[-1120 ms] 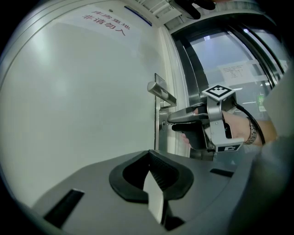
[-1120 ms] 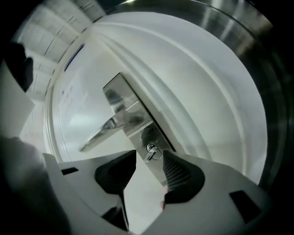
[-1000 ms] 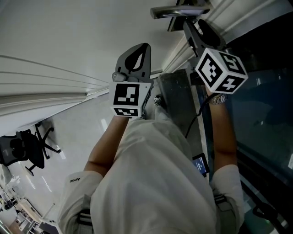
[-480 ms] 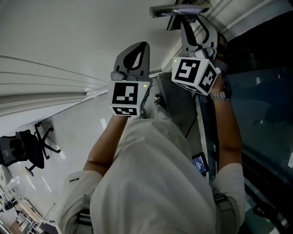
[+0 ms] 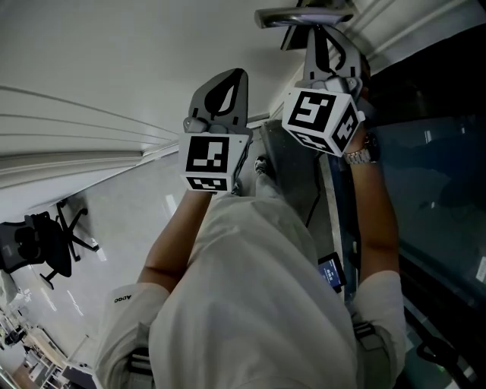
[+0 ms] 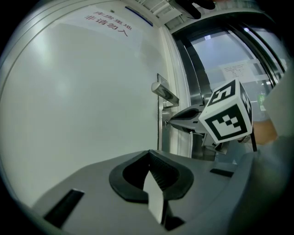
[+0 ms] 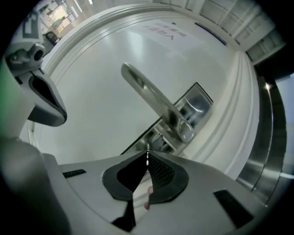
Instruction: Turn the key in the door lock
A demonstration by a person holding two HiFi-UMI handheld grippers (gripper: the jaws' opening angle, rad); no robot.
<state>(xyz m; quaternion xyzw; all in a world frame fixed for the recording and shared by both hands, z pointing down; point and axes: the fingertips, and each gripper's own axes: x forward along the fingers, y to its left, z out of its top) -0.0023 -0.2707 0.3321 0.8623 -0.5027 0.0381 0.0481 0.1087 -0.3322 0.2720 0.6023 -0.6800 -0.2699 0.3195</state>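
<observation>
The white door (image 5: pixel 114 53) carries a metal lever handle (image 7: pixel 154 101) on a lock plate (image 7: pixel 195 103). Just below the handle my right gripper (image 7: pixel 147 151) points at the lock, and its jaws have just been closing. They now meet on a thin sliver of metal, the key (image 7: pixel 147 155). From the left gripper view, the right gripper (image 6: pixel 171 122) has its tips at the keyhole. In the head view the right gripper (image 5: pixel 323 36) reaches up under the handle (image 5: pixel 304 15). My left gripper (image 5: pixel 237 77) hangs shut and empty to its left, clear of the door.
A dark glass panel in a metal frame (image 5: pixel 433 175) stands right of the door. An office chair (image 5: pixel 45 251) is on the floor at the far left. Red print (image 6: pixel 110 23) runs across the door's top. The person's torso fills the lower middle.
The right gripper's marker cube has rolled to show another face and shifted left, closer under the handle. The left gripper has stayed where it was.
</observation>
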